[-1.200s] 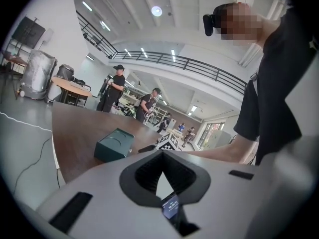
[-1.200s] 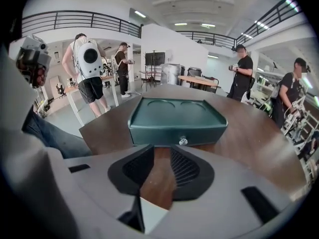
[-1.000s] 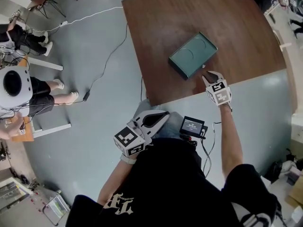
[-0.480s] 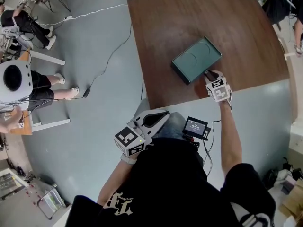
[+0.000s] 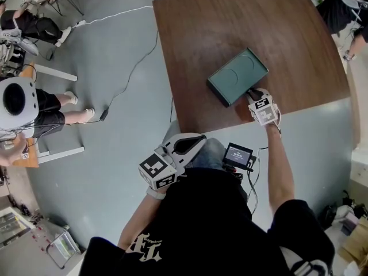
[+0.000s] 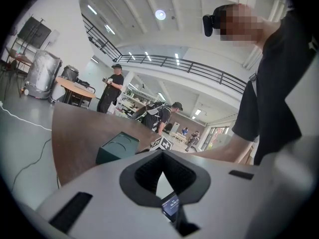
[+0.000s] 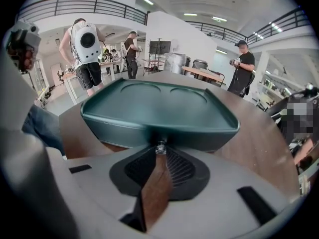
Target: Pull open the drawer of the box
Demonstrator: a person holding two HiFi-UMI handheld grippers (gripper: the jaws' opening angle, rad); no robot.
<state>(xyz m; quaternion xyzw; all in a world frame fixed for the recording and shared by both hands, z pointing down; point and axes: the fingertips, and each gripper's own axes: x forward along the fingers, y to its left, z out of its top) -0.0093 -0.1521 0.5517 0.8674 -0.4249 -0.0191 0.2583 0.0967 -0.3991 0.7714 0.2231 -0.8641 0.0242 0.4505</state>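
A dark green box (image 5: 237, 76) lies slantwise on the brown table (image 5: 230, 22), its drawer front facing the near edge. My right gripper (image 5: 253, 92) is up against that front. In the right gripper view the small metal drawer knob (image 7: 160, 146) sits right between the tips of my right gripper (image 7: 160, 151), whose jaws are closing on it and touch it on both sides. The drawer of the box (image 7: 159, 108) looks closed. My left gripper (image 5: 198, 140) hangs off the table by my waist, jaws together and holding nothing. The box (image 6: 117, 146) shows far off in the left gripper view.
A small screen device (image 5: 236, 153) hangs at my waist below the table's near edge. A cable (image 5: 132, 68) runs over the grey floor left of the table. People sit at the far left (image 5: 34, 105), and others stand around the room (image 7: 87, 49).
My right gripper has moved forward from just short of the box up to its drawer front, and its jaws have narrowed around the knob. The left gripper has stayed put.
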